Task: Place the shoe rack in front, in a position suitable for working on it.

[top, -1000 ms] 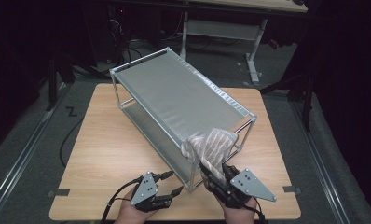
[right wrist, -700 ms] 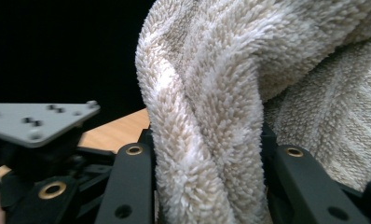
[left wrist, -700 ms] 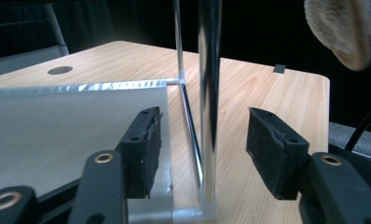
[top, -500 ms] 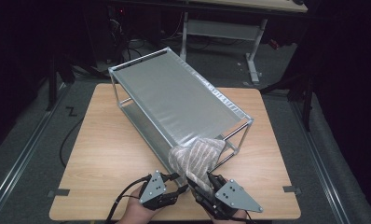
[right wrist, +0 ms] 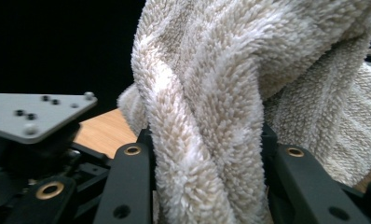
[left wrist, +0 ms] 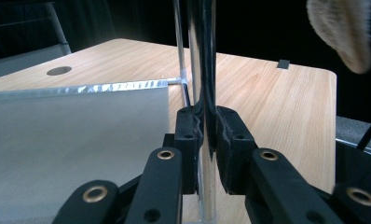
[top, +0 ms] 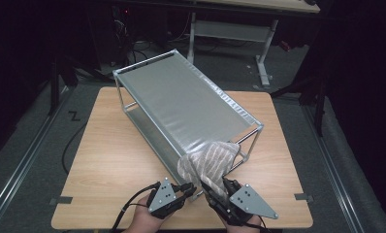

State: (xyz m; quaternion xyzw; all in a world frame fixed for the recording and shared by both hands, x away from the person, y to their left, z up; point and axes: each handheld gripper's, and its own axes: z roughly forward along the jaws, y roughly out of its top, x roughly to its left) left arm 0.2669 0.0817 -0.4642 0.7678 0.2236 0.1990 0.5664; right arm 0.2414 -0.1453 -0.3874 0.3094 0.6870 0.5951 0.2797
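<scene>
A metal shelf rack [top: 181, 107] stands slantwise on the wooden table [top: 108, 160]. A striped grey-and-white towel [top: 208, 162] hangs bunched over the rack's near corner. My right gripper [top: 214, 188] is shut on the towel's lower end, and thick folds of the towel [right wrist: 211, 93] sit between its jaws [right wrist: 207, 140]. My left gripper [top: 188, 187] is at the rack's near corner. Its jaws have just been closing and now clamp [left wrist: 205, 135] a chrome upright post [left wrist: 203, 70]. The rack's grey shelf sheet [left wrist: 72, 130] lies to the left of that post.
Bare tabletop [left wrist: 277, 107] stretches past the post to the table's edge. A tip of the towel [left wrist: 346, 32] hangs at the upper right of the left gripper view. Dark floor, cables and another table's legs [top: 264, 58] lie beyond.
The towel bunch has come down and a little left off the rack's near corner. The left gripper has edged in to the corner post. Both hands otherwise stay at the front edge.
</scene>
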